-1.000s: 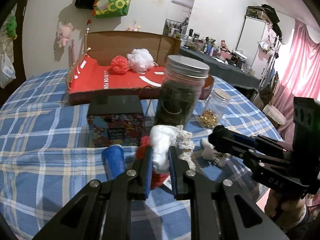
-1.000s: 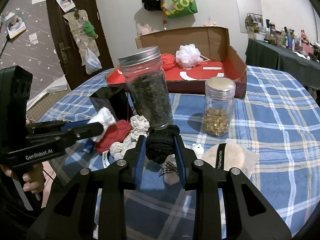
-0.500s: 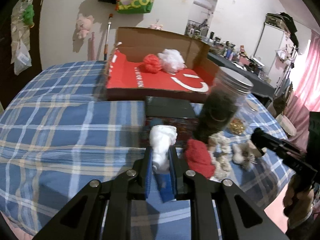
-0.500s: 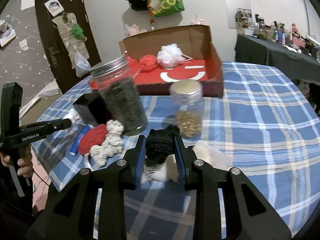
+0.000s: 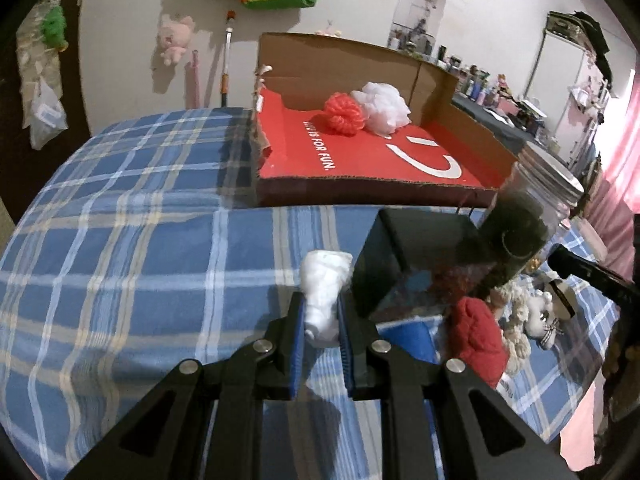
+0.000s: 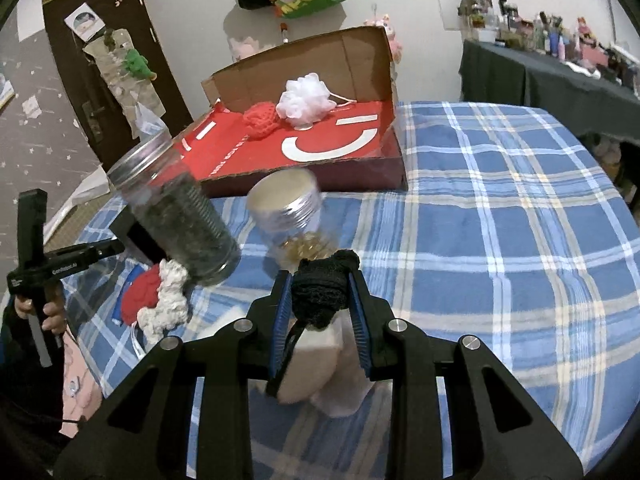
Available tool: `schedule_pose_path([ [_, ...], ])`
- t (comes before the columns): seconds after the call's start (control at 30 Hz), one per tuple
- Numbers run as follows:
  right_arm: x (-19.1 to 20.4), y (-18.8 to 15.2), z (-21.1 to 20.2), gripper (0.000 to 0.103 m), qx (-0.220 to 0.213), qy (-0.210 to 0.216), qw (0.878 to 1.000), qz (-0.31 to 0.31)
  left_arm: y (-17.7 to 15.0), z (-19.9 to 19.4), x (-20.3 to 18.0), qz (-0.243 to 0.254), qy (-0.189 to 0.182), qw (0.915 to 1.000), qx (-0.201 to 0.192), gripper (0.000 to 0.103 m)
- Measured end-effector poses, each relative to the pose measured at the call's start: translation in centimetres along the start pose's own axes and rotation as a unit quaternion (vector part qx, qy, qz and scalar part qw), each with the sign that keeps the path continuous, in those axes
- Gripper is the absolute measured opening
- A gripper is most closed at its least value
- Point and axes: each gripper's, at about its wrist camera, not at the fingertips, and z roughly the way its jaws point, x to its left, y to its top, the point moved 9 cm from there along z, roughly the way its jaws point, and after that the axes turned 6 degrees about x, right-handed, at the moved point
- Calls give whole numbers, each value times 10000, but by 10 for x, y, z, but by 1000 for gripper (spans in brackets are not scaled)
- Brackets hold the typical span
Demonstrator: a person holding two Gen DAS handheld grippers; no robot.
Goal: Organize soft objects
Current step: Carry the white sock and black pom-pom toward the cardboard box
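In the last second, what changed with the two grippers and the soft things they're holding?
Both grippers carried their loads away from the pile by the jars, toward the red box. Left gripper stays shut on the white soft piece, right gripper on the black knit piece. Red and white puffs in the box stayed put.

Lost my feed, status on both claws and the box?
Left claw shut on white puff. Right claw shut on black knit. Box ahead, two puffs inside. Jars between.

Cardboard box [image 5: 436,76] – glossy red liner; tablecloth [image 6: 500,216] woven plaid (matt).
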Motion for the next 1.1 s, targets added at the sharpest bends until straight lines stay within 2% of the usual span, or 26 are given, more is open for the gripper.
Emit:
schedule_pose_path([
  [0.27, -25, 24, 9, 27, 170, 239, 9994, 197, 22, 12, 4, 366, -230, 9990, 86, 16],
  [0.6, -36, 46, 20, 27, 361, 377, 9984, 227, 50, 19, -1, 714, -483, 9960, 244, 16],
  [1.1, -14, 85, 26, 27, 650, 845, 9943, -47, 79, 25, -22, 1119, -810, 9893, 471, 16],
])
